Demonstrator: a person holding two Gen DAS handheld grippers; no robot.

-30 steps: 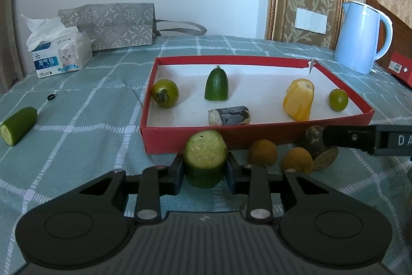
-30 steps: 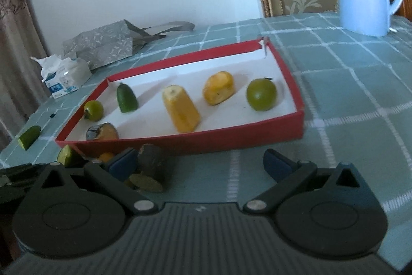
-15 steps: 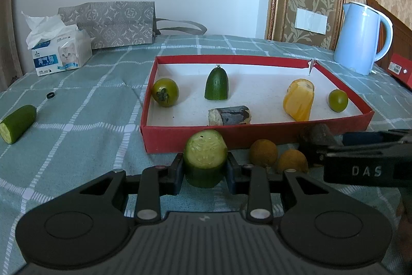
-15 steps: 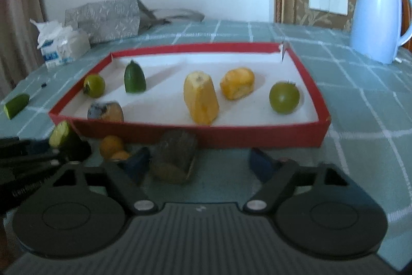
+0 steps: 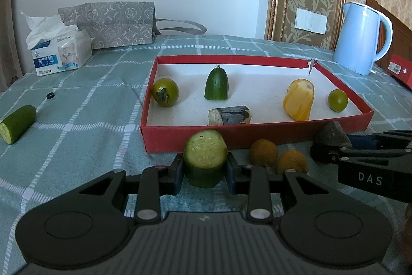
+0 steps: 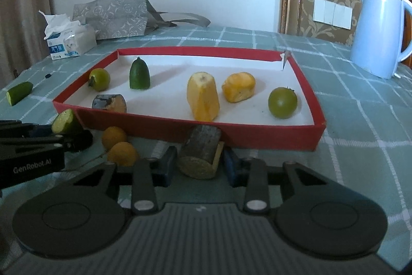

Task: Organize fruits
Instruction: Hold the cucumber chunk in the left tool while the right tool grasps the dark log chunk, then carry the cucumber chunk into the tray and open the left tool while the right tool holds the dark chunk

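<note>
1. Left gripper [image 5: 205, 168] pinches cucumber chunk [image 5: 205, 159], cut face up, just in front of red box [image 5: 231, 138] near wall, approx 6 o'clock of box.
2. Right gripper [image 6: 199, 163] jaws closing on brown cane stub [image 6: 200, 153], stub betw pads, touching both.
3. Two small brown fruits [image 6: 118, 143] on cloth betw grippers.
4. Another cucumber piece [image 5: 16, 124] well apart at 9 o'clock.

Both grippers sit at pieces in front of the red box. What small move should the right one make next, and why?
Probably finish the squeeze, then lift. The right gripper brackets the dark sugarcane chunk, jaws closing around it, and the chunk rests on the tablecloth just outside the red box. The left gripper already grips its cucumber piece.
</note>
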